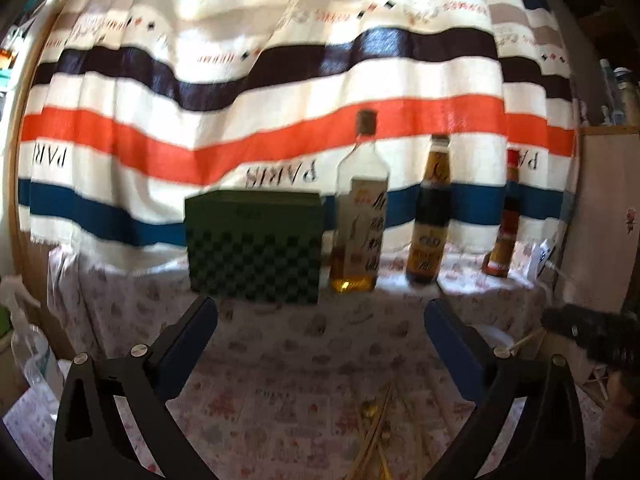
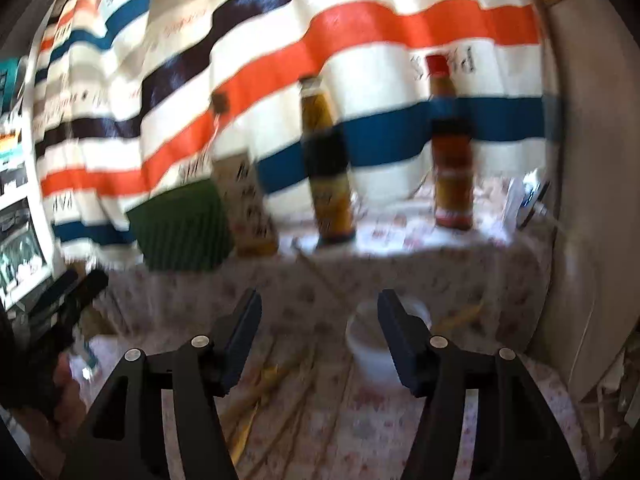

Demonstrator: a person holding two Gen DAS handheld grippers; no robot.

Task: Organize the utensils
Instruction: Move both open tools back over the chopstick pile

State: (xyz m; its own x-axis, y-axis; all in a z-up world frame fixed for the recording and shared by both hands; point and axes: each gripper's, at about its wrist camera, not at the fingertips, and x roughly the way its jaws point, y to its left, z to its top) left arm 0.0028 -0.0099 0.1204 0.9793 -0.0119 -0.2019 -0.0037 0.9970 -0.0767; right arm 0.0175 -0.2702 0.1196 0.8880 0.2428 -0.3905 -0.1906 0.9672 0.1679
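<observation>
We see a table covered with a pale flowered cloth (image 1: 304, 344), and behind it hangs a curtain (image 1: 248, 92) with white, orange, dark and blue stripes.

The left gripper (image 1: 320, 312) has its jaws spread wide, and nothing is between them – only the cloth shows in the gap. The right gripper (image 2: 320, 308) also stands released, its jaws apart and empty.

The utensils are wooden chopsticks (image 2: 276, 376). They lie loose on the cloth, scattered at different angles below and between the right gripper's fingers; in the left wrist view we see some of them near the bottom edge, below its jaws. Just beside the right finger of the right gripper stands a white cup (image 2: 372, 344), partly hidden behind that finger. Something thin leans at its far side, but the blur does not let us tell what it is.

At the back of the table stands a green checked box (image 1: 256, 248). Next to it is a row of three bottles – a clear bottle with yellow oil (image 1: 360, 216), a dark sauce bottle (image 1: 432, 212), and a bottle with a red cap (image 2: 450, 148).

Both pictures are blurred.
</observation>
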